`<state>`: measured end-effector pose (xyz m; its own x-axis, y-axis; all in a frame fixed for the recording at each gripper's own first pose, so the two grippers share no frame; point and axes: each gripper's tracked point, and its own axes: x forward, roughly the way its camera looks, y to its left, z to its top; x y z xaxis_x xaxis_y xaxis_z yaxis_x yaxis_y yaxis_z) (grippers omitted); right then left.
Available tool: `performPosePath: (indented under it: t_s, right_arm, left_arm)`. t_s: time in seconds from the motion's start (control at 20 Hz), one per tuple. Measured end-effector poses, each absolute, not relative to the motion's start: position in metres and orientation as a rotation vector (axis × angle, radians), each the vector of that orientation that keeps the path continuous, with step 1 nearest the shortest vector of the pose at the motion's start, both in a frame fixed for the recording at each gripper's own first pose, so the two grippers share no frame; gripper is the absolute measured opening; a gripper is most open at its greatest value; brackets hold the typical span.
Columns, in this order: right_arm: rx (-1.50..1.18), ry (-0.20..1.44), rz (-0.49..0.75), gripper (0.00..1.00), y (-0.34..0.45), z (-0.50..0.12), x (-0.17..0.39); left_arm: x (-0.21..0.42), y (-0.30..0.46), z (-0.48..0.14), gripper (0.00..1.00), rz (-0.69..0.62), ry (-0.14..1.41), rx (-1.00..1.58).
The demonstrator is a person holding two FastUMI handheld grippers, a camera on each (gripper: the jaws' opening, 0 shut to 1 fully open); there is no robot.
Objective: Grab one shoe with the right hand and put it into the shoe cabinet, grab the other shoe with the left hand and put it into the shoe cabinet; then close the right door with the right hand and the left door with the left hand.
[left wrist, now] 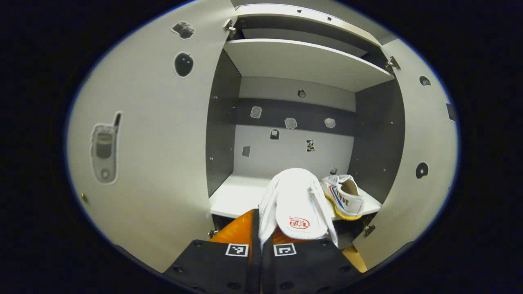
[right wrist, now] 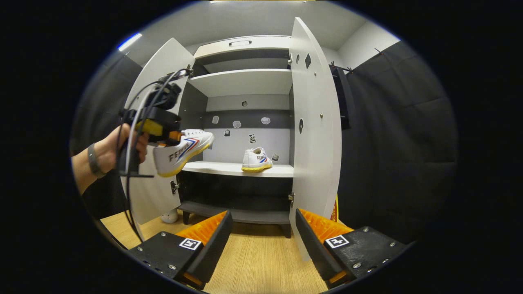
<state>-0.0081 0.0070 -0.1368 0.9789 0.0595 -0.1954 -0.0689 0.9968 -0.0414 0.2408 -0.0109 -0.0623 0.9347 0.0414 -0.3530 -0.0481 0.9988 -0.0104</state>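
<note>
The second shoe is on its way in: one shoe [right wrist: 256, 159] sits on the middle shelf [right wrist: 229, 168] of the cabinet [right wrist: 245, 43], toward its right side, and the left gripper [right wrist: 163, 122] carries the other shoe [right wrist: 184, 150] in the air just in front of the open cabinet, near the left door [right wrist: 157, 81]. In the left gripper view that held shoe [left wrist: 296, 204] rises straight out from between the fingers, which are pinched narrow on its heel end, its opening facing the camera and its toe aimed at the shelf [left wrist: 235, 198]; the placed shoe [left wrist: 345, 196] lies just to its right, apart from it. The right gripper [right wrist: 263, 228] hangs back from the cabinet over the wood floor [right wrist: 257, 261], its jaws spread wide with nothing in them, close by the right door [right wrist: 314, 122]. Next, I'd judge, the left hand must push forward and lower the shoe onto the bare left part of the shelf, clear of its mate, then let go; both doors stand open for closing afterwards
</note>
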Motion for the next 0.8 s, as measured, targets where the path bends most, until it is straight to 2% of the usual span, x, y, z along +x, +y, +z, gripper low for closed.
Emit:
performPosePath:
  t_s: [0.15, 0.2, 0.3, 0.5, 0.6, 0.7, 0.75, 0.8]
  right_arm:
    - [-0.044, 0.192, 0.059, 0.94, 0.007, -0.134, -0.007]
    - [-0.041, 0.188, 0.058, 0.91, 0.007, -0.132, -0.006]
    - [-0.038, 0.178, 0.057, 0.94, 0.007, -0.127, -0.005]
    - [-0.047, 0.156, 0.030, 0.94, -0.003, -0.119, 0.001]
    - [-0.045, 0.155, 0.019, 0.91, -0.008, -0.118, 0.004]
    - [-0.049, 0.160, 0.008, 0.91, -0.013, -0.120, 0.005]
    - [-0.049, 0.164, 0.004, 0.94, -0.014, -0.122, 0.004]
    - [-0.049, 0.167, 0.002, 0.91, -0.015, -0.123, 0.004]
  left_arm:
    - [0.292, -0.024, -0.073, 0.08, 0.024, 0.413, -0.006]
    - [0.305, -0.026, -0.083, 0.08, 0.021, 0.446, -0.006]
    - [0.327, -0.031, -0.108, 0.08, 0.020, 0.533, -0.033]
    - [0.368, -0.020, -0.145, 0.08, 0.092, 0.632, 0.023]
    - [0.380, -0.018, -0.153, 0.08, 0.116, 0.656, 0.057]
    - [0.386, -0.018, -0.158, 0.08, 0.122, 0.673, 0.073]
    - [0.388, -0.016, -0.161, 0.08, 0.131, 0.681, 0.079]
    - [0.389, -0.014, -0.165, 0.08, 0.139, 0.689, 0.078]
